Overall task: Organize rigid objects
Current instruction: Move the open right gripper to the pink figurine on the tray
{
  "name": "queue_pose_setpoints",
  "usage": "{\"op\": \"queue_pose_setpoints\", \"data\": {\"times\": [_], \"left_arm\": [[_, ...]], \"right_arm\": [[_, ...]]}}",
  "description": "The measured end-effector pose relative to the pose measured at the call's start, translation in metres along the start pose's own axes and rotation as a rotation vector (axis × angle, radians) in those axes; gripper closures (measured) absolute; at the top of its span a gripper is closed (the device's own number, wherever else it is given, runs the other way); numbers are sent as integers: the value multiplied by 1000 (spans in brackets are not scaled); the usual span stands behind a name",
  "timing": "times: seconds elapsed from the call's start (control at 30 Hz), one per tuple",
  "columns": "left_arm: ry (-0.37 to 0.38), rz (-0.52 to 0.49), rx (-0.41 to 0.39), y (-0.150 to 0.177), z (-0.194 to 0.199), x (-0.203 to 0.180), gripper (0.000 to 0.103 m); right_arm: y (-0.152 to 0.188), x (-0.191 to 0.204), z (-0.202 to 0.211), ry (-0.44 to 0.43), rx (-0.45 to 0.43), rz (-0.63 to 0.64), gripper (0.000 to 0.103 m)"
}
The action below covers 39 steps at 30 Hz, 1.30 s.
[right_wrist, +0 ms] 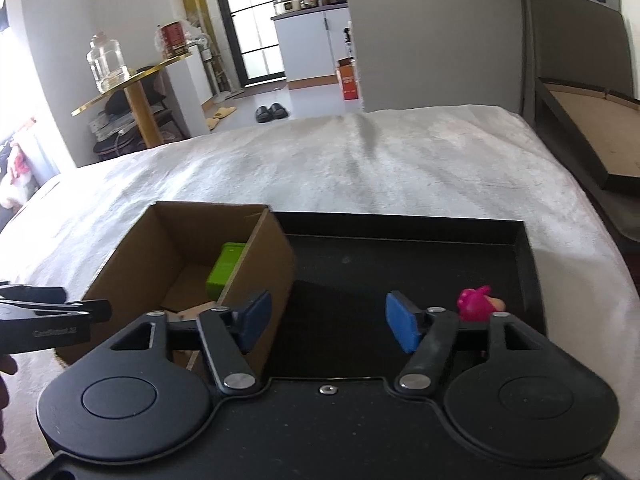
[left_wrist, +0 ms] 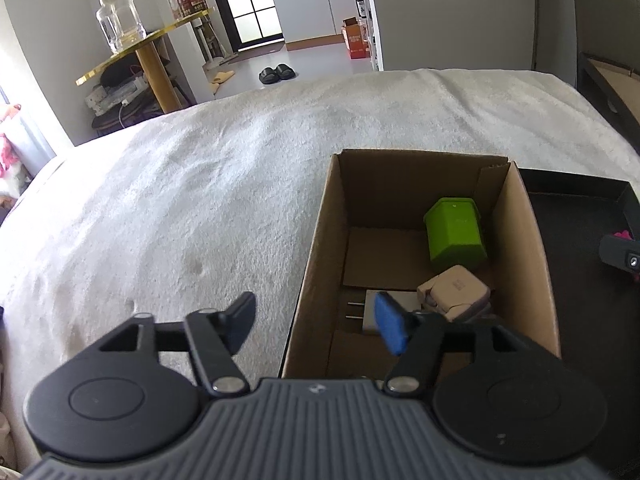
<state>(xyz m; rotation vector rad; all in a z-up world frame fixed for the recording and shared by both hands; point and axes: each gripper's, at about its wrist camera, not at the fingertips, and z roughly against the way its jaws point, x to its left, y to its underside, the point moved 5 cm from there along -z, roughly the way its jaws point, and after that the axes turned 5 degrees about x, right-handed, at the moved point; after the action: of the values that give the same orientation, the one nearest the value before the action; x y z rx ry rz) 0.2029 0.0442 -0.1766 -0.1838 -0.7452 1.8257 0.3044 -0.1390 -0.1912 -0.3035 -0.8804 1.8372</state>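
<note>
A cardboard box (left_wrist: 316, 236) stands on the white bed cover, also in the right wrist view (right_wrist: 120, 256). Inside it lie a green block (left_wrist: 456, 232), a beige folded charger (left_wrist: 454, 290) and a white plug adapter (left_wrist: 370, 314). The green block shows in the right wrist view (right_wrist: 226, 268). My left gripper (left_wrist: 316, 326) is open and empty, straddling the box's near left wall. A black tray (right_wrist: 400, 228) sits right of the box. A pink toy (right_wrist: 476, 304) lies in the tray beside my right gripper (right_wrist: 328, 322), which is open and empty above the tray.
The left gripper's body (right_wrist: 48, 320) shows at the left edge of the right wrist view. The right gripper's tip (left_wrist: 622, 254) shows over the tray in the left wrist view. Beyond the bed stand a gold side table (left_wrist: 152, 48) and a dark wooden frame (right_wrist: 580, 136).
</note>
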Motion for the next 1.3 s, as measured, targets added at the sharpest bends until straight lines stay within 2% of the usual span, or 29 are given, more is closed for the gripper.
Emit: {"op": "queue_pose_setpoints", "data": {"times": [0.1,0.63,0.93,1.23,1.3], "left_arm": [[-22,-15,-2,0,0,-5,27],[-77,-47,14,-4,-5,-26,18],[-91,-50,25,-5,-8,-32,17],[-104,-50,32,-6,-12,-34,17],[-106,-49,32,-6,-13,-34,17]], "right_arm": [[1,-9,-2,28,-7,-5,23],[14,-40,-19,72,8,-33,4],[18,-58,-31,78,7,-64,6],[24,-70,-44,65,29,-105,22],[24,-72,-48,84,33,-100,25]]}}
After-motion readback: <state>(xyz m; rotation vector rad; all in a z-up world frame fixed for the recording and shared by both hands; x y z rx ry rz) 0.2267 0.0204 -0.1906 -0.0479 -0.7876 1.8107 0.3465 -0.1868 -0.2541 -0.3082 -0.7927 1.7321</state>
